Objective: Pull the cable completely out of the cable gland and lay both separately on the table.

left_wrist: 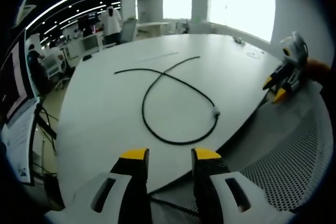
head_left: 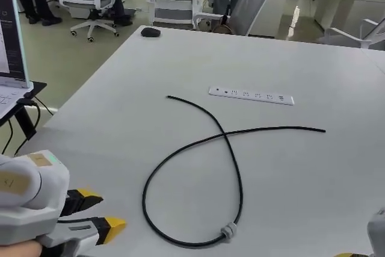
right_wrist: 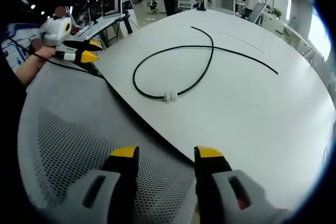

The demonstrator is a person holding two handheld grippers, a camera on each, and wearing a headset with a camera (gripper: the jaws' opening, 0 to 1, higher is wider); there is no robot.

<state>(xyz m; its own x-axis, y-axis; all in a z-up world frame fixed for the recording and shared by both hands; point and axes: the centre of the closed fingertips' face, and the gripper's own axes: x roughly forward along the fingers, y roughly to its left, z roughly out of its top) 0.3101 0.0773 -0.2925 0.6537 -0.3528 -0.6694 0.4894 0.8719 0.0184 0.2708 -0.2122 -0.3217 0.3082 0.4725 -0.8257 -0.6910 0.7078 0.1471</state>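
One thin black cable (head_left: 224, 135) lies on the white desk (head_left: 313, 179), looped so that it crosses itself once, with both ends free. A small pale grey cable gland (head_left: 228, 231) sits threaded on the loop's near curve. The left claw (left_wrist: 168, 156) and right claw (right_wrist: 168, 153) hover off the desk's near edge, each parted and holding nothing.

White bench (head_left: 313, 173) carries a looped black cable (head_left: 225, 135) at centre, its gland (head_left: 228, 231) at lower centre, a power strip (head_left: 251, 95) above it, a mouse (head_left: 150, 32) upper left.
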